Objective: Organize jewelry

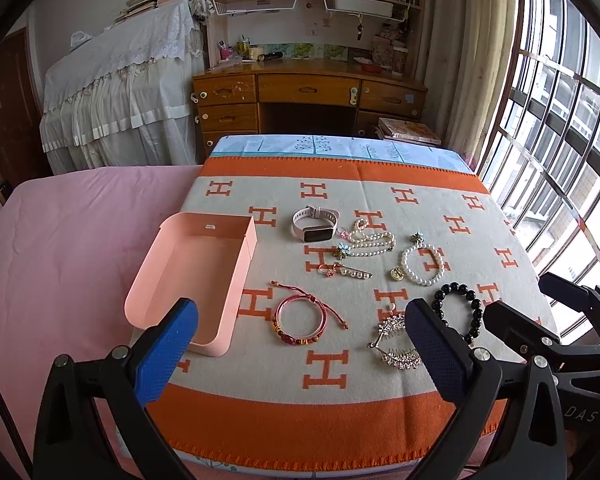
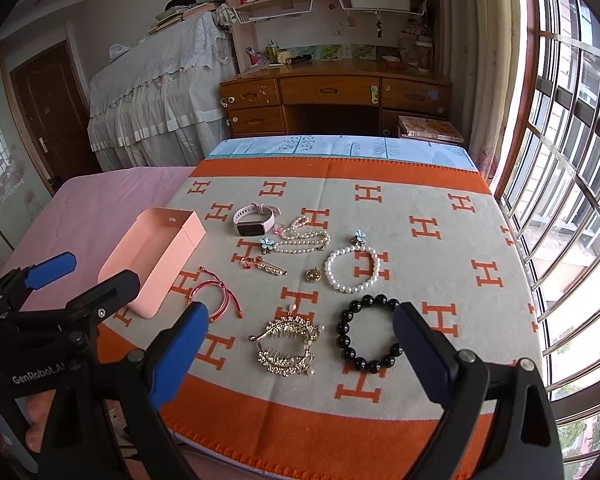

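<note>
Jewelry [image 2: 352, 270] spread on blanket [image 2: 440, 288], pink box [image 1: 188, 280] empty at left | light, loose, snag-prone; beaded loops best pinched across strand | left gripper [image 1: 300, 344], right gripper [image 2: 300, 344] jaws spread wide, nothing held

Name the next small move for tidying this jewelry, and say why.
Probably lower the right tool onto the black bead bracelet: both tools are open and empty, this bracelet lies nearest its fingers, and the pink box sits open and empty.
</note>
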Action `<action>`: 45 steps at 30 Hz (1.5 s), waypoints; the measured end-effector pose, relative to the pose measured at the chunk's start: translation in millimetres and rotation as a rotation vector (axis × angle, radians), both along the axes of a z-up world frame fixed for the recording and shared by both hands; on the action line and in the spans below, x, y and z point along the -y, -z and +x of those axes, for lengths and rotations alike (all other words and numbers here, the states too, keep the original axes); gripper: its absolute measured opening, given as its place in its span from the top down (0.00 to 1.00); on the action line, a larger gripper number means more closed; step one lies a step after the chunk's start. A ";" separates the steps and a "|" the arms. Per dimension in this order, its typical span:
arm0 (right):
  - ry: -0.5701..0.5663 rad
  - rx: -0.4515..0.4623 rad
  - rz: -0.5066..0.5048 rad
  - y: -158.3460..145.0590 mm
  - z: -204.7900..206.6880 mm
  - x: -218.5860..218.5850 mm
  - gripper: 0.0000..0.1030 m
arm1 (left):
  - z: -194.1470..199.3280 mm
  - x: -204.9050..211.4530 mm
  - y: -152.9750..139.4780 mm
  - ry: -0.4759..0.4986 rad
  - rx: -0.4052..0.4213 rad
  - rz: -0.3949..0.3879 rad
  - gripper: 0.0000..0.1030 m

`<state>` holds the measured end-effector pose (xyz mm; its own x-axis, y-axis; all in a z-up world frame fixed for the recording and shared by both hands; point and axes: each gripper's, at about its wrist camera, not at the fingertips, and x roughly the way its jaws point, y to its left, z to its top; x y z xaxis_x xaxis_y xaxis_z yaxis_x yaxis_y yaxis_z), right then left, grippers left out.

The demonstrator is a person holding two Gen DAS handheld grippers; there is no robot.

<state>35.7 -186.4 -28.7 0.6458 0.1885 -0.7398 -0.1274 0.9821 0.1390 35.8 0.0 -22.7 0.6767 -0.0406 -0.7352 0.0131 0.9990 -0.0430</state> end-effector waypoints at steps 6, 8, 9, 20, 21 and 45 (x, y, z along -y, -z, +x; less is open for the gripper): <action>0.000 0.001 0.000 0.0 0.4 -0.1 0.08 | 1.2 0.0 1.7 0.002 -0.004 -0.003 0.01; 0.001 -0.001 0.001 0.2 -0.2 -0.5 0.08 | 1.1 0.1 3.1 0.005 -0.008 -0.003 0.01; 0.001 -0.002 0.002 1.0 -0.4 -0.2 0.08 | 1.0 0.1 3.5 0.005 -0.009 -0.002 0.01; 0.001 -0.004 0.002 1.7 0.0 -0.3 0.08 | -0.4 -0.5 5.9 0.008 -0.011 -0.002 0.01; 0.001 -0.003 0.001 1.8 0.1 -0.2 0.08 | -0.4 -0.7 5.7 0.008 -0.009 0.000 0.01; 0.007 0.007 -0.010 -2.1 -4.9 -0.5 0.08 | -0.2 1.0 6.4 0.013 -0.010 0.001 0.01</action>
<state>30.8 -185.9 -26.6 0.6520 0.1762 -0.7374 -0.1214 0.9843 0.1279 35.5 -1.1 -29.2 0.6688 -0.0484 -0.7419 0.0255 0.9988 -0.0422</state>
